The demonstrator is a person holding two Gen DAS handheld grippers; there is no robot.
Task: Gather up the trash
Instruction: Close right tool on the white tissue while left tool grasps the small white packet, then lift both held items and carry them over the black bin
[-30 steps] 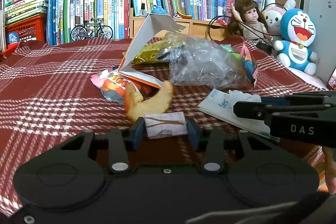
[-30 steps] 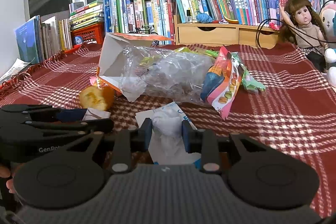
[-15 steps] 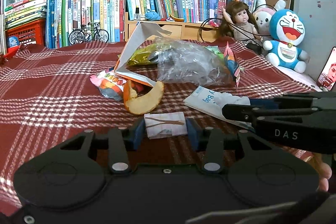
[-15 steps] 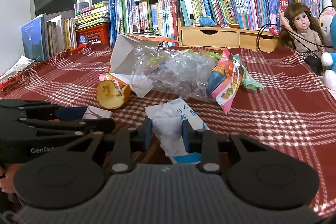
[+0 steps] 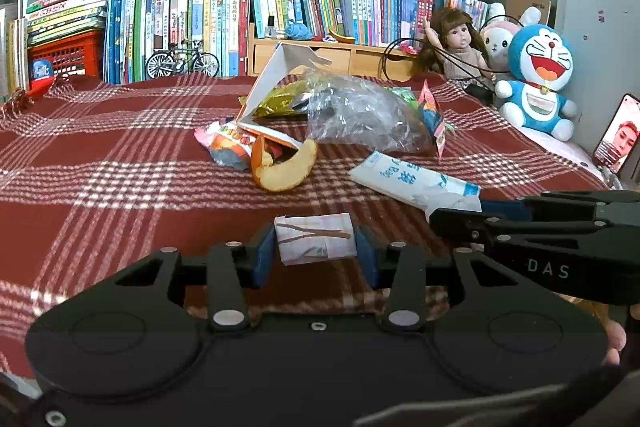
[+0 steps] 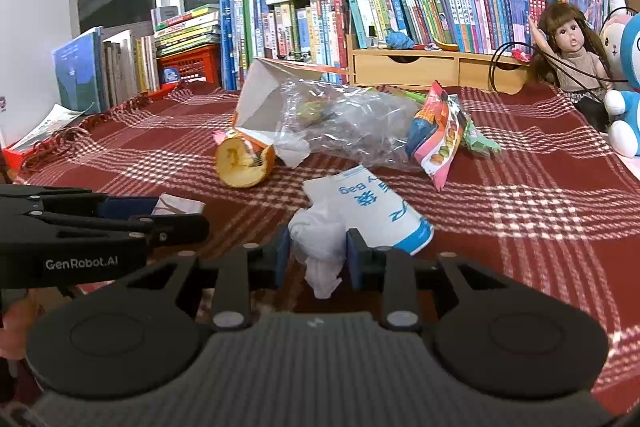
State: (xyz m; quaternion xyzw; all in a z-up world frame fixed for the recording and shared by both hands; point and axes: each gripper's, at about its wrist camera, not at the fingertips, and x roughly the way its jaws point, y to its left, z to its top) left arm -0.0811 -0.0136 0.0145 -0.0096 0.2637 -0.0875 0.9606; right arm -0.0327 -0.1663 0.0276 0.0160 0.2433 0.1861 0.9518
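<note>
My left gripper (image 5: pixel 316 255) is shut on a small folded white paper (image 5: pixel 315 238) held just above the red plaid cloth (image 5: pixel 100 167). My right gripper (image 6: pixel 316 259) is shut on the crumpled end of a white and blue plastic bag (image 6: pixel 372 205), whose other end rests on the cloth. Ahead lies the trash heap: an orange peel (image 5: pixel 284 169), a clear plastic bag (image 5: pixel 360 115), a torn white carton (image 5: pixel 276 79) and colourful snack wrappers (image 6: pixel 438 135). The right gripper (image 5: pixel 444 217) shows at the right of the left wrist view, the left gripper (image 6: pixel 176 215) at the left of the right wrist view.
Rows of books (image 5: pixel 240 15) and a wooden drawer shelf (image 6: pixel 432 69) line the back. A doll (image 5: pixel 456 47) and plush toys (image 5: pixel 540 83) sit at the back right, a phone (image 5: pixel 616 139) stands at the right edge, and a toy bicycle (image 5: pixel 182 61) by the books.
Both grippers have drawn back from the trash heap, each keeping its hold. The heap looks smaller and farther, and the white and blue bag has been dragged along with the right gripper.
</note>
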